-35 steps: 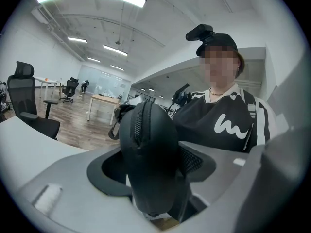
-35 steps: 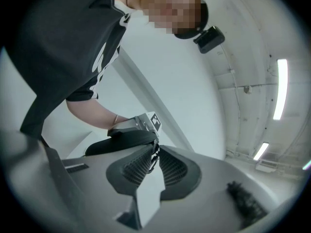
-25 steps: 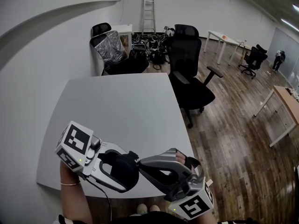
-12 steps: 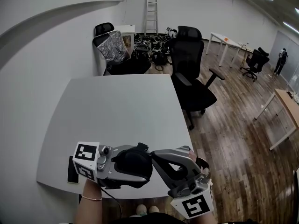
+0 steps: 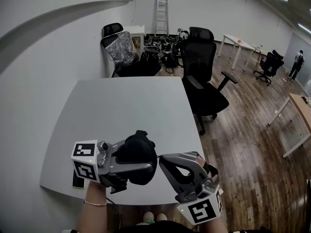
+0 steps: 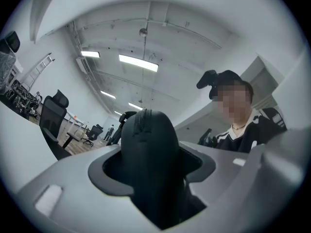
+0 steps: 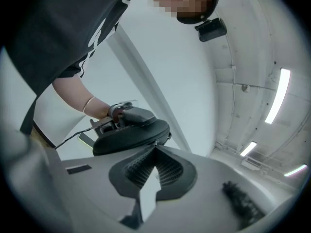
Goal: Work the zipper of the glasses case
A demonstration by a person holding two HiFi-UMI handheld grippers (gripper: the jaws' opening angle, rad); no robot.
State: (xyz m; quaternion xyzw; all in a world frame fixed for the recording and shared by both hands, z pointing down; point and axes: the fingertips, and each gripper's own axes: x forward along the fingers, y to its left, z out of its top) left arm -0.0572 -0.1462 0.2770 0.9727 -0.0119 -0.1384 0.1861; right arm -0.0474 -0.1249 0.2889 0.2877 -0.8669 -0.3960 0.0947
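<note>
Black case (image 5: 138, 152), clamped in your left gripper (image 5: 148, 163), lies just left of your closed right gripper (image 5: 163, 160), whose tips meet its zipper (image 6: 141, 123).

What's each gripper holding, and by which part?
Left gripper holds the glasses case across its middle. Right gripper is shut at its zipper; hold unclear.

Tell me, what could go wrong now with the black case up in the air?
The left gripper, jaws just tightened, holds the glasses case lifted over the table; pulling could twist it out and drop it. The right gripper seems to pinch only the tiny zipper pull, which may slip.
</note>
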